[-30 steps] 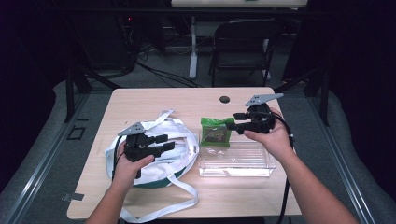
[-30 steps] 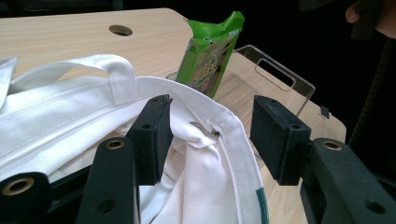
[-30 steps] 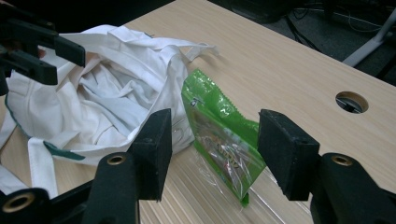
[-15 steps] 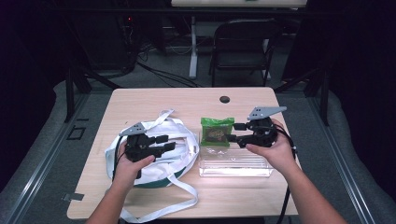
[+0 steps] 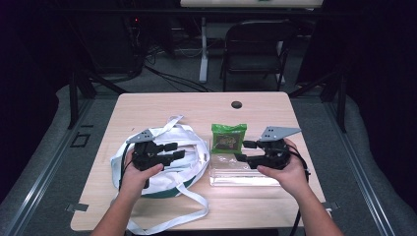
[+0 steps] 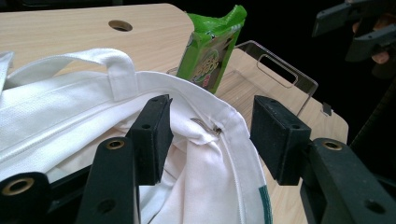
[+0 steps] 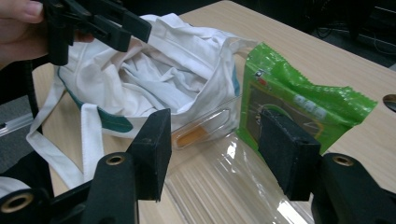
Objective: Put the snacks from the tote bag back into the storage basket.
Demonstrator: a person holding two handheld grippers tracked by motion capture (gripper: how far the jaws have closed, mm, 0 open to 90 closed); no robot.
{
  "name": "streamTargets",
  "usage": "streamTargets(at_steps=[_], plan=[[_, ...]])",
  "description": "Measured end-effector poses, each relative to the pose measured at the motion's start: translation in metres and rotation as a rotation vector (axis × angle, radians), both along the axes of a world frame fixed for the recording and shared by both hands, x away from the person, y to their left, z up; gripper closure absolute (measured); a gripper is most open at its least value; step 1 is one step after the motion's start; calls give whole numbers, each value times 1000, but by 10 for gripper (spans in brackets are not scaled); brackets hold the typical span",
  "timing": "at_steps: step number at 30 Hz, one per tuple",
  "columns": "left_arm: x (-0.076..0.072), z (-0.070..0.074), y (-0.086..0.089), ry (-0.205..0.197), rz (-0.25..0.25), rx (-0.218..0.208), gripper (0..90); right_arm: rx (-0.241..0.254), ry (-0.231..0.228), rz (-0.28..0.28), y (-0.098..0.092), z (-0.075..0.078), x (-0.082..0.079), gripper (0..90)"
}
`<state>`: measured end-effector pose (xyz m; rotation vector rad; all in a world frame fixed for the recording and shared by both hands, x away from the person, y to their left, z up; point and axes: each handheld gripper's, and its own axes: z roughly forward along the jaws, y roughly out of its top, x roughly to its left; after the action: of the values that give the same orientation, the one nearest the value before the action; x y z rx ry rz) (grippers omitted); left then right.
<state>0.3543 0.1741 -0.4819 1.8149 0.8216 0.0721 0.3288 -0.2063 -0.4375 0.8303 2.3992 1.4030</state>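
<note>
A white tote bag [image 5: 162, 182] with green trim lies on the left of the table. My left gripper [image 5: 176, 150] hovers over it, open. In the left gripper view the bag's zipped rim [image 6: 224, 135] runs between the pads and brushes the left one. A green snack packet [image 5: 228, 138] leans upright at the far rim of a clear plastic tray [image 5: 243, 178]. My right gripper [image 5: 242, 151] is open above the tray, pointing left at the packet [image 7: 299, 93] and the bag [image 7: 154, 70], with nothing between its pads.
The wooden table [image 5: 196, 105] has a round cable hole [image 5: 236, 104] near its far edge. One bag strap [image 5: 162, 223] trails over the front edge. A folding chair [image 5: 255, 49] and floor cables stand behind the table.
My right gripper has come down and toward the near side, from beside the packet to above the tray. The left gripper and the bag have stayed put.
</note>
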Motion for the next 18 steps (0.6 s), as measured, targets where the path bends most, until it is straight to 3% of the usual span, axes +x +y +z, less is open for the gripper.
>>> streamTargets(at_steps=[13, 18], plan=[[0, 0, 0, -1, 1, 2, 481, 1, 17, 6, 2, -30, -16, 445], [-1, 0, 1, -1, 2, 5, 481, 34, 19, 3, 1, -39, -19, 442]])
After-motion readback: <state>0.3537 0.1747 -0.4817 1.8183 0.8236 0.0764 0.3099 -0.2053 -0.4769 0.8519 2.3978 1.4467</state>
